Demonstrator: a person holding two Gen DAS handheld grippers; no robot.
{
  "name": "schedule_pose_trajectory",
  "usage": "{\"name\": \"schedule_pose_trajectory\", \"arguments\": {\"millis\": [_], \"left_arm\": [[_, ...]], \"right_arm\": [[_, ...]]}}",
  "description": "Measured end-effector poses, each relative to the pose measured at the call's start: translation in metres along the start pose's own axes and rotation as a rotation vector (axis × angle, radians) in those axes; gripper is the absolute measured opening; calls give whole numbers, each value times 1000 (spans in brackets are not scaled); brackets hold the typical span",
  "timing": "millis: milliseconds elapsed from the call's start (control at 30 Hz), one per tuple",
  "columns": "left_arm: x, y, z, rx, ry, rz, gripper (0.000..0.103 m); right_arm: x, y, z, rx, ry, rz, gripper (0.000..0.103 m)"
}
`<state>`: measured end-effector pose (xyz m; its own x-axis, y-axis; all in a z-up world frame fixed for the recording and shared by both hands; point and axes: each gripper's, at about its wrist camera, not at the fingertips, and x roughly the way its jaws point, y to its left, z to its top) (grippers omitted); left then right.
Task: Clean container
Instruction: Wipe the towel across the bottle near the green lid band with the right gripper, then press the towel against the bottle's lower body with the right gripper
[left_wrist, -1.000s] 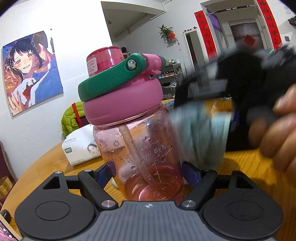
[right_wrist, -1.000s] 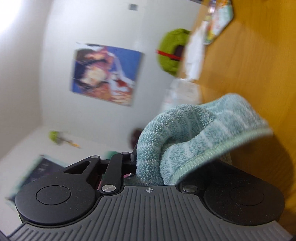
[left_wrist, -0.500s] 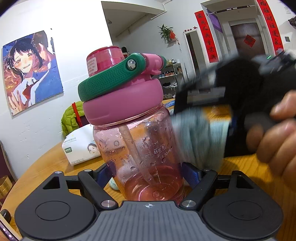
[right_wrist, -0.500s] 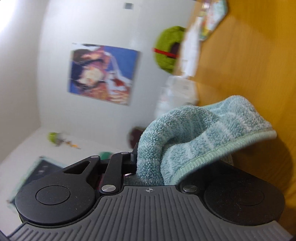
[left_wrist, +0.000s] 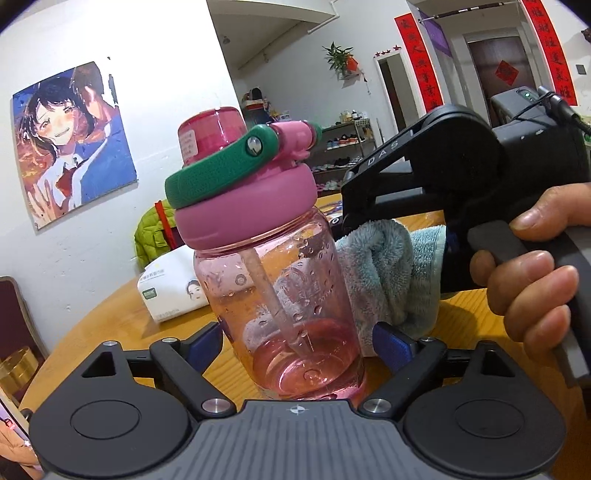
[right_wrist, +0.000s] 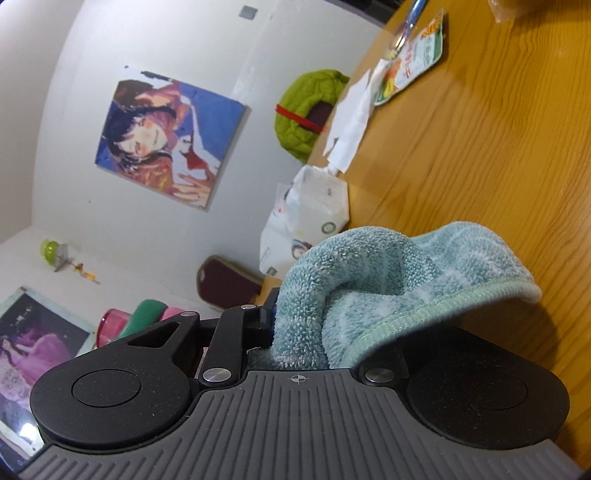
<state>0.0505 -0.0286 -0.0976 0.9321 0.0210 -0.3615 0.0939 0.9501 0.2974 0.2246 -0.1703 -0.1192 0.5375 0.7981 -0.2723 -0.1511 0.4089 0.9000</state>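
Only left view shows towel (left_wrist: 384, 273) touching bottle (left_wrist: 280, 288); right gripper (right_wrist: 295, 332) clamps towel.

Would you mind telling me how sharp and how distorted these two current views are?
Left wrist view: sharp, bottle and towel crisp, fisheye bending the doorways. Right wrist view: towel crisp, table grain slightly smeared, horizon steeply rolled, a soft shadow under the towel.

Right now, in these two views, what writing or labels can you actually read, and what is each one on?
"DAS": white letters on the black arm of the right claw, cut off after that.
Red banners by the doorway: gold Chinese characters, too small to read reliably.
Sticker on the bottle cap: print too small.
Raised lettering on the bottle: illegible.
Tissue pack: green label, blurred.
Snack packet: blurred.
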Motion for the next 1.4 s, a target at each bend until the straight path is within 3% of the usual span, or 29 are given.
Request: {"name": "schedule_pose_trajectory", "arguments": {"millis": [133, 200, 367, 500, 567, 667, 833, 1100, 1400], "left_arm": [[5, 3, -1, -3, 13, -9, 90], [8, 4, -2, -4, 24, -8, 90], [14, 11, -2, -22, 42, -6, 90], [17, 21, 5, -27, 38, -10, 90], [19, 28, 10, -27, 32, -13, 91], [22, 33, 12, -30, 29, -12, 92], [26, 41, 16, -39, 24, -6, 93], [29, 48, 19, -44, 18, -10, 94], [32, 53, 17, -78, 37, -5, 96]], "right_arm": [[-4, 2, 1, -17, -13, -27, 31], [-4, 10, -1, -90, -23, -112, 35], [-7, 26, -2, -221, -25, -254, 59], [-13, 33, -1, -263, -14, -286, 78], [-19, 39, -2, -309, -16, -281, 94], [-27, 55, -8, -420, -58, -336, 102], [-34, 75, -22, -529, -154, -449, 103], [-50, 87, -34, -603, -230, -457, 103], [-54, 70, -20, -439, -185, -413, 103]]}}
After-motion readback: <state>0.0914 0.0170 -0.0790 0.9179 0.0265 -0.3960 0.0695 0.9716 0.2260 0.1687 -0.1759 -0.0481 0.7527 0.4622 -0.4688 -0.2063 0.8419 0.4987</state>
